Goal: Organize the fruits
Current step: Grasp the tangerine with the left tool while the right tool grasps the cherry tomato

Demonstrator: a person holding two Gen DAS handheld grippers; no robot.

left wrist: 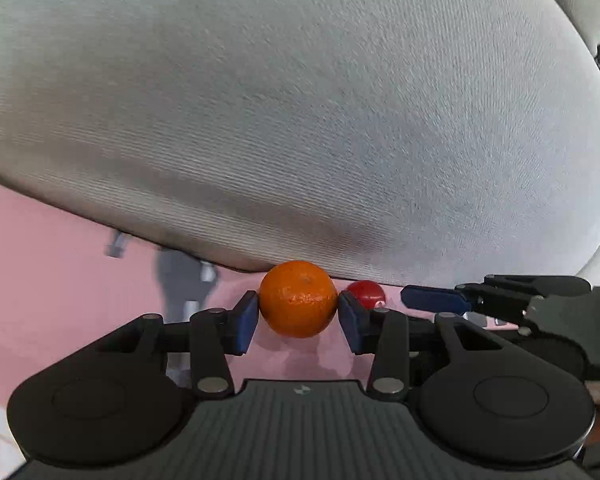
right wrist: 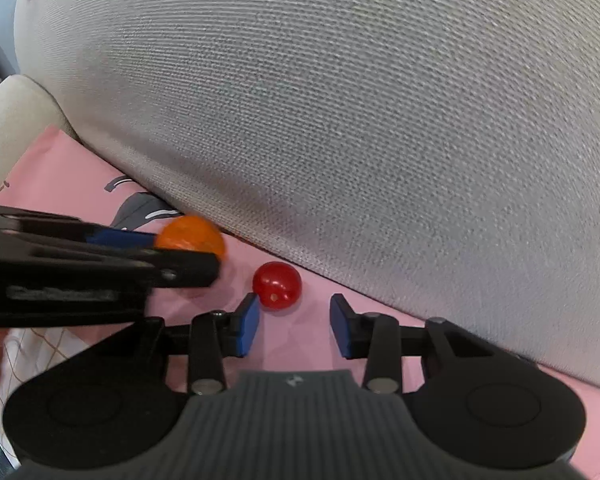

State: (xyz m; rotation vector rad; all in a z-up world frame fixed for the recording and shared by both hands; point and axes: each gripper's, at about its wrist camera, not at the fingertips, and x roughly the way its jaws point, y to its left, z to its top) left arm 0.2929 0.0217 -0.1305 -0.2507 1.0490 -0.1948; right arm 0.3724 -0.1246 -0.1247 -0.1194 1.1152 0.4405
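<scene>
An orange [left wrist: 298, 300] lies on a pink cloth [left wrist: 60, 260], against the foot of a big pale cushion. My left gripper [left wrist: 298, 314] has a blue pad against each side of it and is shut on it. Just right of the orange lies a small red round fruit [left wrist: 367, 293]. In the right wrist view the red fruit [right wrist: 278, 285] sits just beyond my left fingertip and outside the gap. My right gripper [right wrist: 294, 314] is open with only pink cloth between its pads. The left gripper's fingers [right wrist: 180, 266] reach in from the left to the orange [right wrist: 192, 236].
The pale ribbed cushion [right wrist: 360, 120] rises steeply right behind both fruits and fills most of both views. The pink cloth [right wrist: 68, 168] carries a grey printed figure [right wrist: 140, 208]. A beige padded arm [right wrist: 16, 116] stands at the left. The two grippers are close side by side.
</scene>
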